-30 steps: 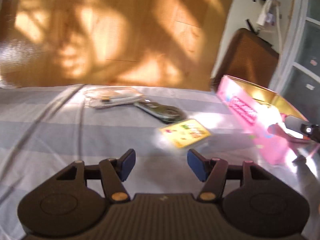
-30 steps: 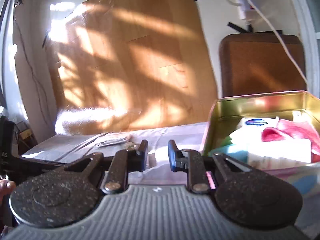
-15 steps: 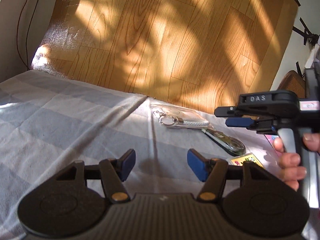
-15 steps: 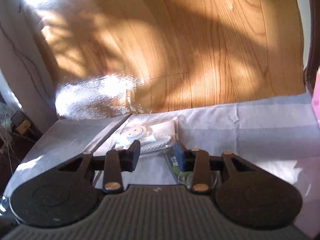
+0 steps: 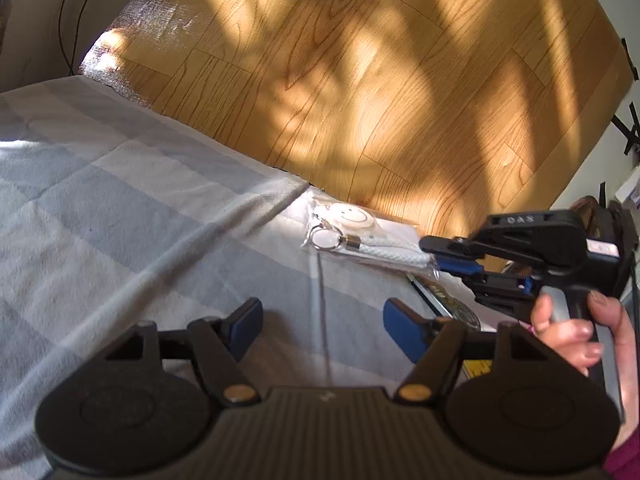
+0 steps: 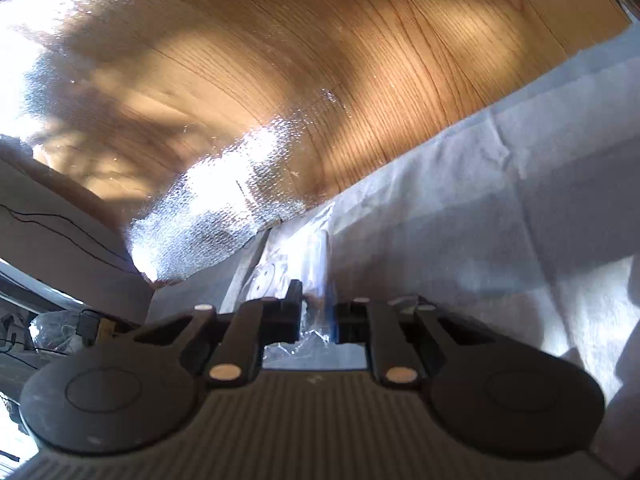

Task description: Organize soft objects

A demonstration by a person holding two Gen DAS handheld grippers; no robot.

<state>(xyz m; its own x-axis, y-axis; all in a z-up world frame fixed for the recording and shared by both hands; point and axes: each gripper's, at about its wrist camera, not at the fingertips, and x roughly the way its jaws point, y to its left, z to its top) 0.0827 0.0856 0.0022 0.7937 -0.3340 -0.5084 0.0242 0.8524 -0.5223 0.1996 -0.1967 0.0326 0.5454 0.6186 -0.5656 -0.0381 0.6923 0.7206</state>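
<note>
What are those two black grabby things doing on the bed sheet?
A person is tidying with a claw in each hand. The right claw is closing on the clear bag with a smiley keychain, and the crinkly plastic sits between its fingers. The bag lies on the striped sheet. The left claw hangs over the sheet nearby, opening with nothing in it. A hand grips the right claw's handle.
</note>
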